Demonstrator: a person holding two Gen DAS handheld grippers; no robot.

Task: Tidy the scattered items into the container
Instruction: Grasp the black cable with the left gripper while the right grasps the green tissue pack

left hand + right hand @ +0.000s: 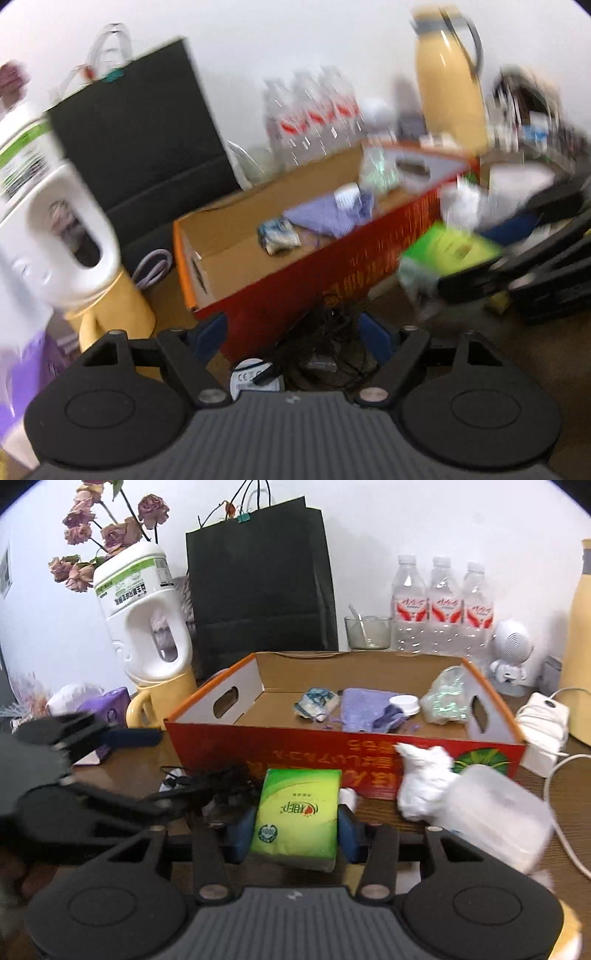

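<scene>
Cluttered brown table (pixel 461 853); white wall (pixel 369 524)

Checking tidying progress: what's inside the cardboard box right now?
Inside the cardboard box: a purple cloth, a white cap, a blue-white packet and a crinkly iridescent wrapper. The near wall hides the floor strip behind it.

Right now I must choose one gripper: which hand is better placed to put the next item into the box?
Right: its fingers already flank the green tissue pack, just before the box. The left gripper is open, holding nothing.
</scene>
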